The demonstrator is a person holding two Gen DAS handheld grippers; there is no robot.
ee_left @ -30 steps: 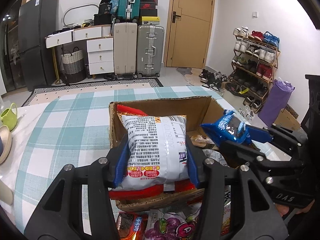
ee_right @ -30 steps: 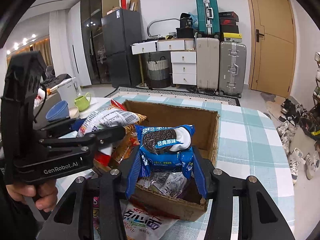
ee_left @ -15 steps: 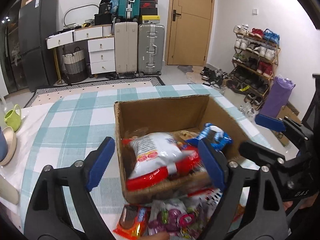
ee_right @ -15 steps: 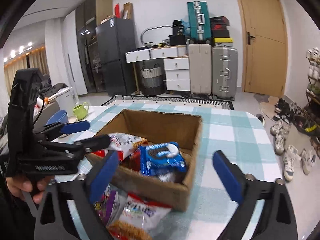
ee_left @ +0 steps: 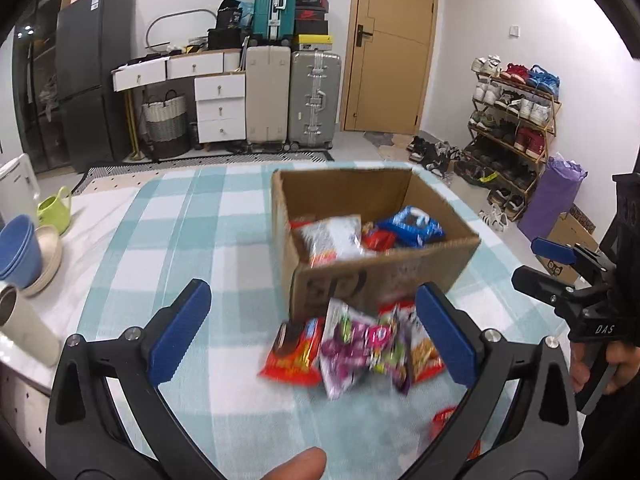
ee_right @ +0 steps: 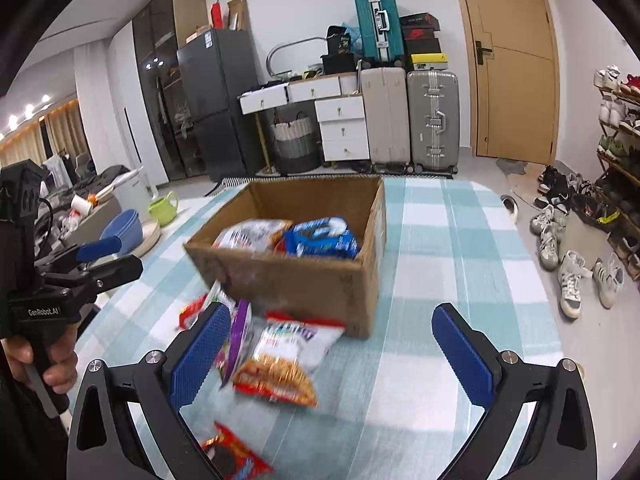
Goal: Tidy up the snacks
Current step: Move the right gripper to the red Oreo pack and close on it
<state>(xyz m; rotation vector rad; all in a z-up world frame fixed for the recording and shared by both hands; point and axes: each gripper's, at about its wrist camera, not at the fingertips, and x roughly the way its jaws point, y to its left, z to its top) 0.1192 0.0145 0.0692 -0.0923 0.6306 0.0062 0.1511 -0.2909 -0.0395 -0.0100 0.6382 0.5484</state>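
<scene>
Both packets held a second ago, the white-and-red bag (ee_left: 332, 238) and the blue cookie pack (ee_left: 412, 226), now lie in the one cardboard box (ee_left: 384, 276) on the checked tablecloth (ee_left: 172, 240). Left gripper (ee_left: 312, 338) has drawn back and its jaws are opening with nothing between the pads; right gripper (ee_right: 330, 354) stands wide and empty. In front of the box lie at least three loose packets: a red one (ee_left: 294, 354), a purple one (ee_left: 360, 348), an orange-and-white one (ee_right: 286, 360).
</scene>
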